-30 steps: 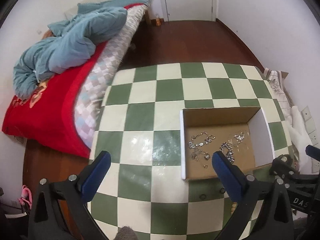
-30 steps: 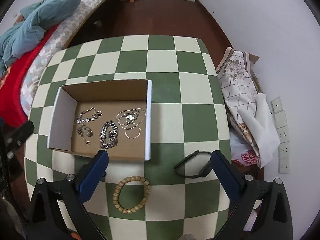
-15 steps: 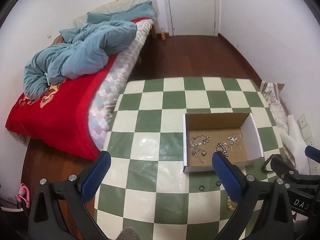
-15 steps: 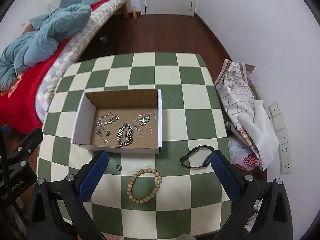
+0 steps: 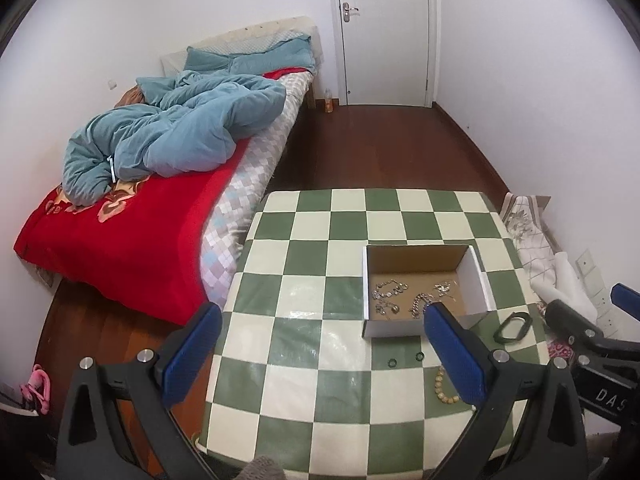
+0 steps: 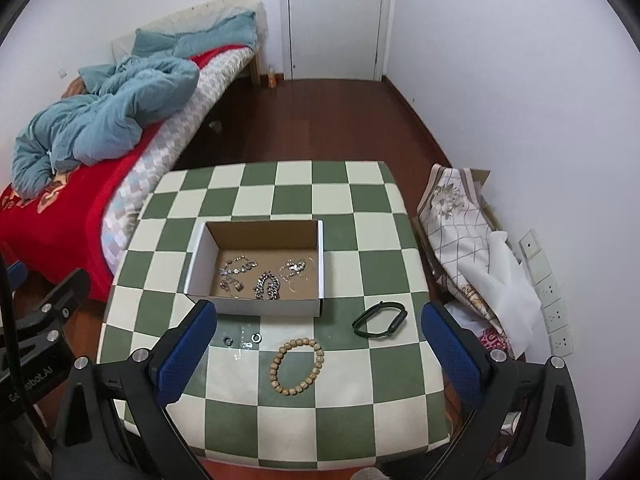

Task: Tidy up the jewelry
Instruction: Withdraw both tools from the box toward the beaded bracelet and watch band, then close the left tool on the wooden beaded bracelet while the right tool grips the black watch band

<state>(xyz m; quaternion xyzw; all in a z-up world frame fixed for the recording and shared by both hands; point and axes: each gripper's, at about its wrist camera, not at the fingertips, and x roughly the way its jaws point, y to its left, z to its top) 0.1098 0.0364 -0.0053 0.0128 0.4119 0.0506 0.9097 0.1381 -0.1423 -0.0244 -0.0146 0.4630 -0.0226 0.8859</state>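
Wooden bead bracelet (image 6: 296, 367) lies on the checked table (image 6: 360, 224) between the right tongs' (image 6: 318, 354) spread fingers; left tongs (image 5: 324, 354) likewise apart.

- Table (image 6: 360, 200) stands beside bed (image 6: 60, 208), bed along its left edge.
- Box (image 6: 256, 306) sits on table, near centre.
- Chains (image 6: 266, 284) lie in box.
- Two rings (image 6: 242, 339) lie just before box front wall.
- Bead bracelet (image 6: 296, 366) lies near table front edge, right of rings.
- Band (image 6: 380, 320) lies toward table right edge, right of box.
- Door (image 6: 336, 20) behind table, at far wall.
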